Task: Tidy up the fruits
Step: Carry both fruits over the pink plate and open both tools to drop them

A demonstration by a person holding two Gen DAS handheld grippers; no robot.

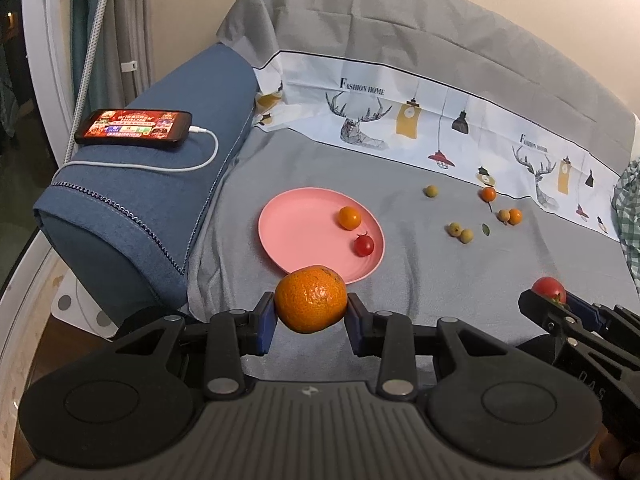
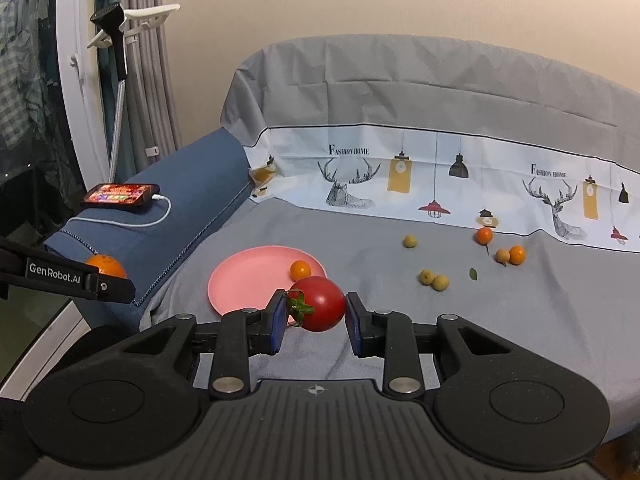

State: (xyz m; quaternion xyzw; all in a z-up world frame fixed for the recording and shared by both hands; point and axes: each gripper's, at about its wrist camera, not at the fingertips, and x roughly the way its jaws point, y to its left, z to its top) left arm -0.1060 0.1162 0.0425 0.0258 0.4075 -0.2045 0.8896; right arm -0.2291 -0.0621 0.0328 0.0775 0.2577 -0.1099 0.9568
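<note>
Grey sheeting (image 1: 328, 168) covers the work surface and its raised back, with a printed white band (image 1: 400, 112) at 12 o'clock. At 9 o'clock we note a blue cushion (image 1: 160, 168) bearing a lit phone (image 1: 134, 128) on a white cable (image 1: 160, 166).

Only the right wrist view shows the white clip stand (image 2: 132, 24) at 10 o'clock; only the left wrist view shows the cherry tomato (image 1: 363, 245) on the pink plate (image 1: 304, 224), beside a small orange (image 1: 349, 217).

We find the left gripper (image 1: 311, 312) pinching a mandarin (image 1: 311, 299) above the plate's near rim. The right gripper (image 2: 316, 312) pinches a red tomato (image 2: 322, 303) at the plate's 5 o'clock edge.

Loose small fruits (image 1: 460, 233) lie at 2 o'clock, well apart from the plate.
</note>
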